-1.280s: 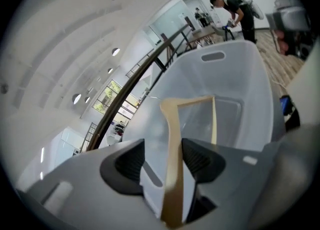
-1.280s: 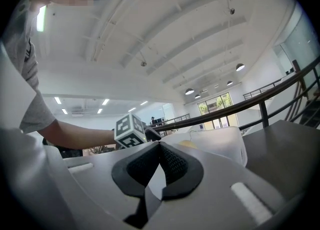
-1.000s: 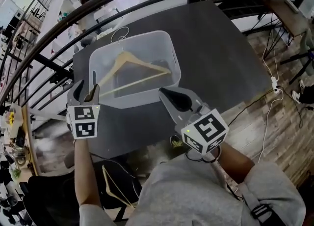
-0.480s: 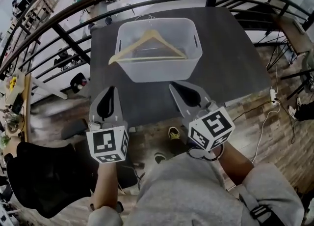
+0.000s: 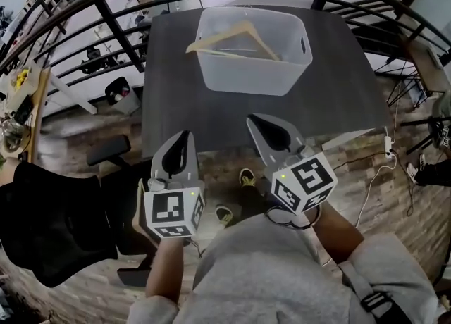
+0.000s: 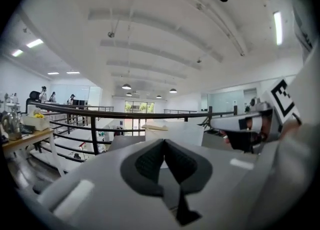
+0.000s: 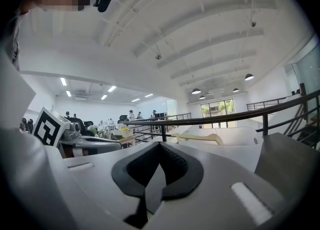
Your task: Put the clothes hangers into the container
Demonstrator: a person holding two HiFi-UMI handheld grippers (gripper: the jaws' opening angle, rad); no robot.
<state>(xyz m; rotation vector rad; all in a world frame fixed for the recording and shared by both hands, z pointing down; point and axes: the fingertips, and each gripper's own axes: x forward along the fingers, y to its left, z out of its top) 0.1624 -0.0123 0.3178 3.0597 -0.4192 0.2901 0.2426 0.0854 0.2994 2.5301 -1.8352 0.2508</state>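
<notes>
A wooden clothes hanger (image 5: 236,36) lies inside the translucent white container (image 5: 294,69) at the far side of the dark table (image 5: 211,115). My left gripper (image 5: 184,136) hangs near the table's front edge, well short of the container, jaws shut and empty. My right gripper (image 5: 256,120) sits beside it, also shut with nothing between its fingers. In the left gripper view the shut jaws (image 6: 164,145) point toward the container (image 6: 182,133). The right gripper view shows its closed jaws (image 7: 159,150), the container (image 7: 235,141) and the hanger (image 7: 200,137) beyond.
A black railing (image 5: 120,37) runs round the table's far and left sides. A black chair (image 5: 49,224) stands at the lower left on the wooden floor. Shoes (image 5: 245,176) lie below the table edge, and cables (image 5: 384,160) trail at the right.
Both grippers have drawn back from the container toward me. The left jaws, open at the container's left rim a second ago, are now shut and empty. The hanger stays in the container.
</notes>
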